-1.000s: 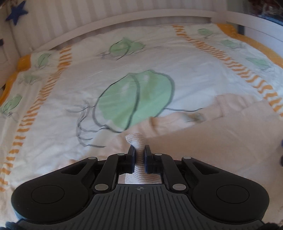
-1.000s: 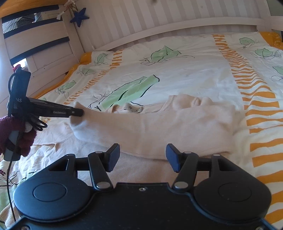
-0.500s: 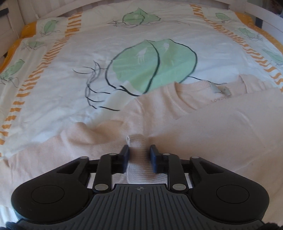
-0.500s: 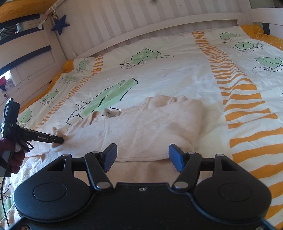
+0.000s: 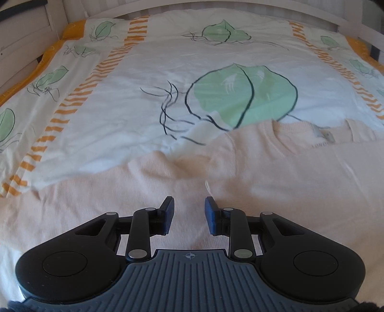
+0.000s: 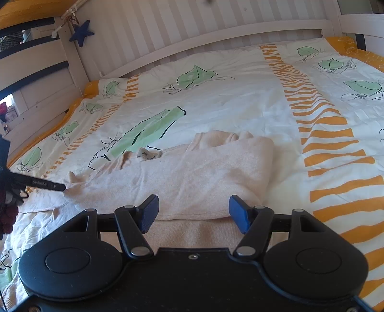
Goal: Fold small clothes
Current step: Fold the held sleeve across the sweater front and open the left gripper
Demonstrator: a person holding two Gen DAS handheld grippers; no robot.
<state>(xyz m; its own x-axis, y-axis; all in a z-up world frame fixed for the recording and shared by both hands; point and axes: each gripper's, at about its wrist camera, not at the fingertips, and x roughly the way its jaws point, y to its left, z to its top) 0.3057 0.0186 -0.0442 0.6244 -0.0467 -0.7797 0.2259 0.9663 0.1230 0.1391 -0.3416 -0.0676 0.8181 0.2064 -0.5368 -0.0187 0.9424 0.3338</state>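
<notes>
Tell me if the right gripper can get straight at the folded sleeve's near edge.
Probably yes: the right gripper is open, the folded sleeve lies flat just ahead, nothing between.

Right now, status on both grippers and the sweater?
Left gripper just opened, empty. Right gripper open, empty. Peach sweater half-folded on the duvet. Nothing in the way.

Left gripper newly parted; right gripper wide apart

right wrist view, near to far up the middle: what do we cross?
Right tool, open → folded pink sweater → its neck label → green leaf print on the duvet → white bed rail → striped wall.
</notes>
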